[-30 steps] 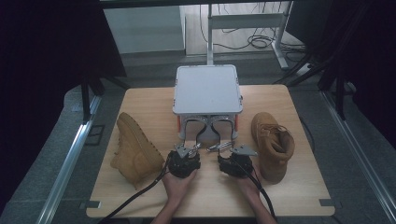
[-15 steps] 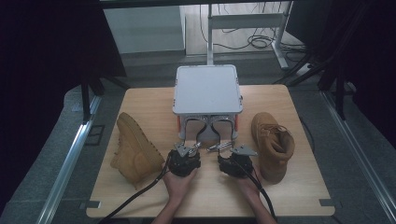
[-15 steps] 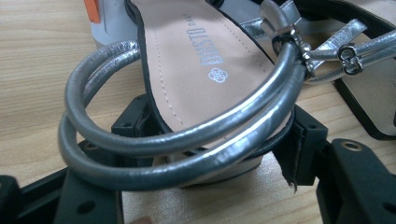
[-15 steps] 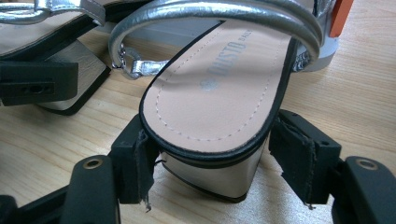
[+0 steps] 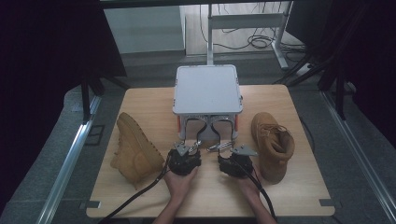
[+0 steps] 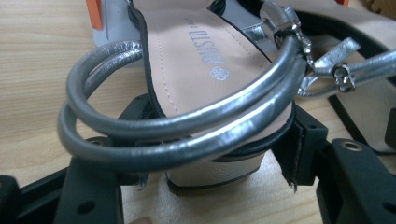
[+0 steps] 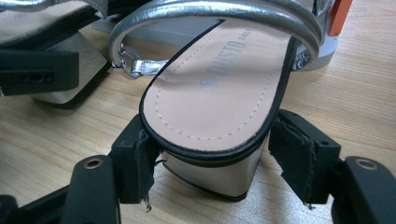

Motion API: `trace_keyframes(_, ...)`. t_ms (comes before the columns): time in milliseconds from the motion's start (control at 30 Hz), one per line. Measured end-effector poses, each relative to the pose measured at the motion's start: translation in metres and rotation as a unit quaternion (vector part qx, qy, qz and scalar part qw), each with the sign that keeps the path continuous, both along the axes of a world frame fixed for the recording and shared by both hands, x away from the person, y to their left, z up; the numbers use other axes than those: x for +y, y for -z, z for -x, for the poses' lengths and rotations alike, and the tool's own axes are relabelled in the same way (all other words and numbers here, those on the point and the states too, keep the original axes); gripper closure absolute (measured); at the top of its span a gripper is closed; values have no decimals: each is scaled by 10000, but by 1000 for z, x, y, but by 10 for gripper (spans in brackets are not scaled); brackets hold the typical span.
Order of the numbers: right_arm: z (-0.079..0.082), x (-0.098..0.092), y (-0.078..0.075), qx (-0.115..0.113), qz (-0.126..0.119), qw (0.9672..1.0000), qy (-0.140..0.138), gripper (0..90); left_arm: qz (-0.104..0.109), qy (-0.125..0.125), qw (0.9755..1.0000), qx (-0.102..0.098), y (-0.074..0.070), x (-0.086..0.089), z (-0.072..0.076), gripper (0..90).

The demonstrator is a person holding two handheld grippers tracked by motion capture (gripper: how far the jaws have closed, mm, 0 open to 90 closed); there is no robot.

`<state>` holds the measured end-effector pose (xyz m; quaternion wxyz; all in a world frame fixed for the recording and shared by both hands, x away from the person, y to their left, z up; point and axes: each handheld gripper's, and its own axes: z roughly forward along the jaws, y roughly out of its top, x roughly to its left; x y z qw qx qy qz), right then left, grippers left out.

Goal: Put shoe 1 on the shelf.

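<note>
High view: The counter (image 5: 154,100) carries a grey box (image 5: 208,88) at centre far. Two silver sandals lie side by side just near of the box, toes under its front edge: the left sandal (image 5: 192,130) and the right sandal (image 5: 223,129). A tan boot (image 5: 133,151) lies on its side at left; a second boot (image 5: 272,144) stands upright at right. The left tongs (image 5: 187,148) and right tongs (image 5: 228,148) are each held by a hand at the heel end of a sandal, with cables trailing to the near edge.

Left gripper view: The left tongs (image 6: 205,154) straddle the heel of the left sandal (image 6: 196,60). The right pad (image 6: 292,149) sits against the heel side; the left pad is partly hidden behind the silver ankle strap (image 6: 187,126). The tongs appear clamped on the heel.

Right gripper view: The right tongs (image 7: 215,163) straddle the heel of the right sandal (image 7: 219,88). Both pads (image 7: 137,161) touch the heel block sides, clamped on it. The heel rests on the counter (image 7: 60,140).
</note>
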<state>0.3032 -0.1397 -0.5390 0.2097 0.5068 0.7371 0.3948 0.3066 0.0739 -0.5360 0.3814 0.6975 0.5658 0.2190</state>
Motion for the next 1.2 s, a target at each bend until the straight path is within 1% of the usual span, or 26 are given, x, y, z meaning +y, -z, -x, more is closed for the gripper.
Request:
trace_keyframes(333, 0, 0, 0, 3, -7, 10000, 6, 344, 54, -97, 9999, -46, -2, -4, -5, 376)
trace_keyframes(400, 0, 0, 0, 3, -10, 10000, 5, 344, 57, -133, 9998, -96, -2, -5, -6, 377)
trace_keyframes(500, 0, 0, 0, 6, -13, 10000, 8, 345, 55, -208, 9995, -222, -3, -5, -8, 382)
trace_keyframes(667, 0, 0, 0, 9, -18, 10000, 1, 346, 34, -298, 9991, -291, -2, -7, -12, 388)
trace_keyframes(733, 0, 0, 0, 12, -21, 10000, -3, 347, 63, -354, 9989, -316, -2, -9, -13, 389)
trace_keyframes(833, 0, 0, 0, 13, -23, 10000, -5, 347, 54, -451, 9981, -415, -4, -10, -14, 395)
trace_keyframes(900, 0, 0, 0, 16, -24, 10000, -1, 348, 70, -475, 9980, -402, -5, -10, -16, 397)
trace_keyframes(1100, 0, -1, -1, 56, -6, 10000, 19, 354, 32, -538, 9974, -481, -4, -11, -21, 401)
trace_keyframes(1200, 1, -1, -1, 90, -10, 10000, 28, 359, 24, -568, 9972, -486, -3, -12, -24, 403)
